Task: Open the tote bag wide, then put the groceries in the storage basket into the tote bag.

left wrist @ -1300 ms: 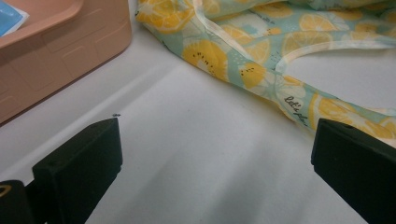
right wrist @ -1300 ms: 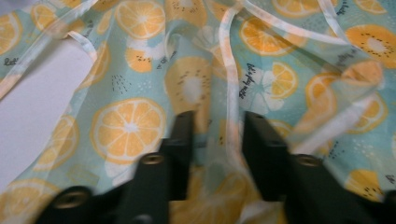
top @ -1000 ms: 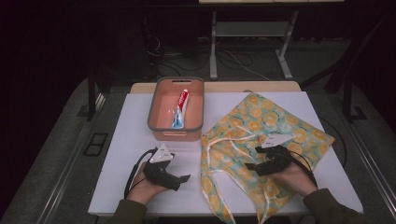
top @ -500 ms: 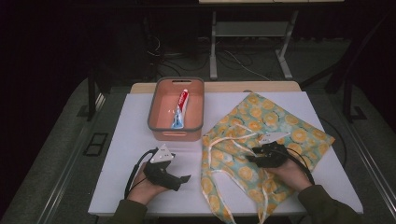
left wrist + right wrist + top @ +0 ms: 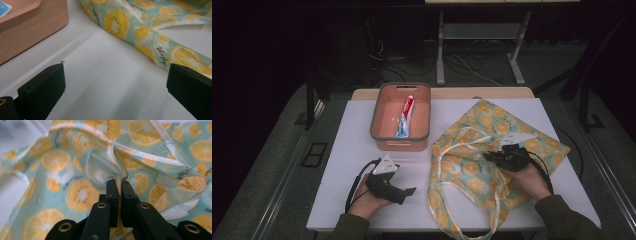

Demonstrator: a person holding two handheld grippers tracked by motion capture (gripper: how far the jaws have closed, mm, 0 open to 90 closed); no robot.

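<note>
Right gripper [image 5: 119, 183] jaws have just closed, pinching the thin, crumpled citrus-print cloth bag [image 5: 82, 192]; left gripper [image 5: 113, 82] jaws gape over the smooth white counter [image 5: 107, 95].

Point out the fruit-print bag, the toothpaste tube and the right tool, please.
fruit-print bag [image 5: 472, 167]: high view, on the flat cloth at its middle.
toothpaste tube [image 5: 406, 111]: high view, on its red upper half, inside the bin.
right tool [image 5: 119, 185]: right gripper view, between its tips, shut on bag cloth.
</note>
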